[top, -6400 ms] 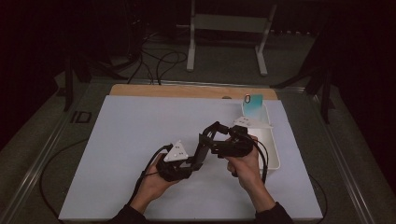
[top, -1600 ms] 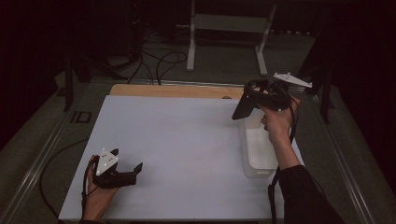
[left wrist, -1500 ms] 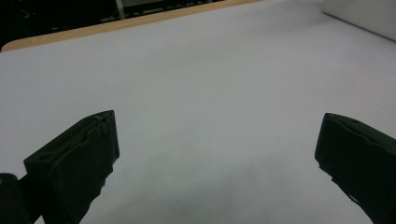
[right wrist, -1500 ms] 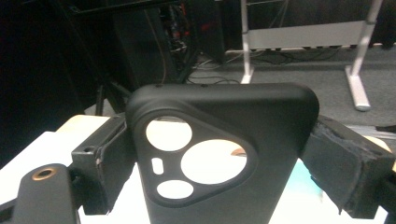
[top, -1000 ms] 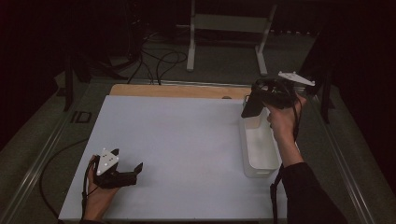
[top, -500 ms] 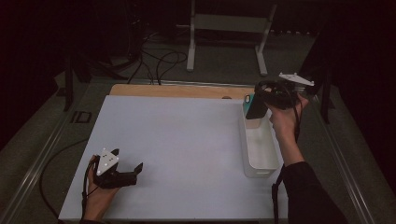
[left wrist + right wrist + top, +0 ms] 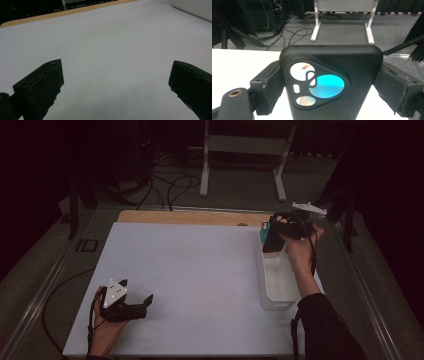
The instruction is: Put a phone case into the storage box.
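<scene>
Right gripper point(image 7: 272, 237): raised over the far end of the clear plastic bin point(image 7: 277, 280) at the table's right side, held in the person's right hand point(image 7: 300, 251); its jaws are clenched on a phone in a black case point(image 7: 332, 80), one jaw on each long edge
Phone in the black case: upright between those jaws, camera end up; in the right gripper view the case's three-cornered cutout shows a teal patch through it, and in the high view a teal edge point(image 7: 262, 234) peeks out at the gripper's left
Change on the right: a second and a half ago the same gripper was higher and a bit further left, above the bin's far corner; it has since come down and closer to the bin's far rim, and the teal of the phone has come into sight
Left gripper point(image 7: 142, 302): lying low on the white mat point(image 7: 200, 270) near its front left corner, in the left hand point(image 7: 102, 327), jaws spread wide and holding nothing; the left gripper view shows bare mat between them
Change on the left: none over the last second and a half; six seconds back both grippers were together at the middle of the mat
Bin: along the mat's right edge, in the same spot as before
</scene>
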